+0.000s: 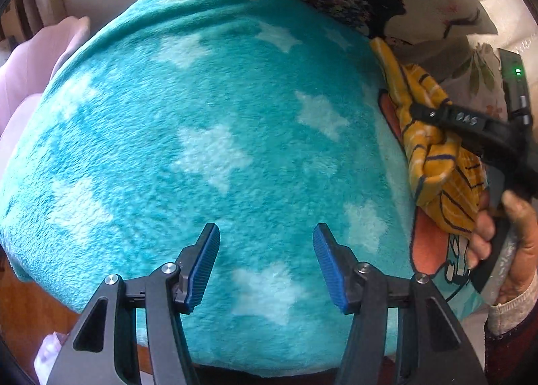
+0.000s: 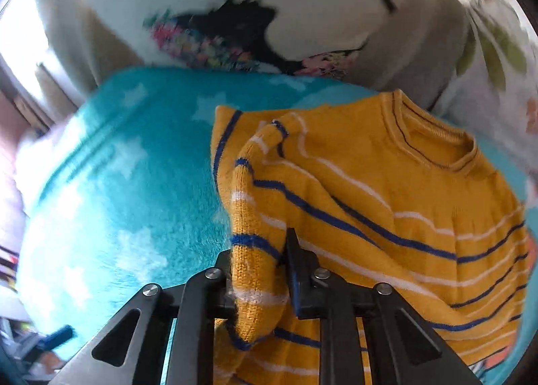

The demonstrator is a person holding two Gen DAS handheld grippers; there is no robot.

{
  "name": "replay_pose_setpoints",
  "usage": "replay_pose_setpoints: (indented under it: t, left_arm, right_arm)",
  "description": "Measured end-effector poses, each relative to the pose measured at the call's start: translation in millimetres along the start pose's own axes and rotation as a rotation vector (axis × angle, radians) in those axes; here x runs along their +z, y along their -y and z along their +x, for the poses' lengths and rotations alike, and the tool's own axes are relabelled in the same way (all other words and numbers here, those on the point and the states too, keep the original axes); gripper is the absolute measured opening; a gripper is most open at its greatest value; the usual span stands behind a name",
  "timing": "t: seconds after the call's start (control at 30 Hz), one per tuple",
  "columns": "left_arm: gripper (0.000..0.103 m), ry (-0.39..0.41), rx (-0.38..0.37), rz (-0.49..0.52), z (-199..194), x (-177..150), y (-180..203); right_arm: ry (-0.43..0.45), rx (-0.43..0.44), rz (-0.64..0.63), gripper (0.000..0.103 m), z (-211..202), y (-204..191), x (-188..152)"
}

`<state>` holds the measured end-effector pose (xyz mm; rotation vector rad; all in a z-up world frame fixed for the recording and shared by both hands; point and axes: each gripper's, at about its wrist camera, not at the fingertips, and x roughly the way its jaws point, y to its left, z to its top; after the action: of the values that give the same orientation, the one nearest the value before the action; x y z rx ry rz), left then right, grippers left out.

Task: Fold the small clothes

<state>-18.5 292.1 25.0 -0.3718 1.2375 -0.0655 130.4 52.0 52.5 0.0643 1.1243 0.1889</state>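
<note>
Two tongs work over a turquoise star-print blanket (image 1: 215,136). Left gripper (image 1: 266,264) hangs spread, nothing between its blue pads, only blanket beneath. Right gripper (image 2: 259,270) is pinching a sleeve of the yellow striped sweater (image 2: 386,217), whose body lies ahead and right of its fingers.

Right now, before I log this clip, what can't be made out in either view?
- Right wrist view: the right tongs grip the yellow sweater's sleeve; the sleeve covers one pad.
- Same view: the sweater's hem is cut off by the frame edge and the tongs' arms.
- Same view: the floral pillow is motion-blurred.
- Left wrist view: the left tongs stand open, empty; the sweater is bunched, partly behind the right tongs.
</note>
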Motion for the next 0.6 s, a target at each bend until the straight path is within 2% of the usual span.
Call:
replay_pose_setpoints:
  t: [0.17,0.27,0.37,0.43,0.6]
  left_arm:
    - [0.057,0.018,0.019,0.022,-2.8,-3.1,33.6]
    - [0.057,0.023,0.037,0.028,-3.4,-7.0,56.6]
    - [0.057,0.017,0.054,0.05,0.8,-13.0,87.4]
    - [0.057,0.007,0.062,0.062,6.5,-16.8,110.1]
    - [0.057,-0.002,0.058,0.094,18.5,-24.4,158.9]
  right_arm:
    - [0.052,0.129,0.132,0.017,-32.6,52.6,-3.3]
    - [0.093,0.172,0.197,0.017,-56.5,103.0,-10.7]
    - [0.128,0.174,0.252,0.016,-75.9,152.6,-22.2]
    - [0.148,0.15,0.302,0.011,-87.0,194.7,-32.3]
    - [0.149,0.144,0.448,0.01,-93.6,291.6,-62.2]
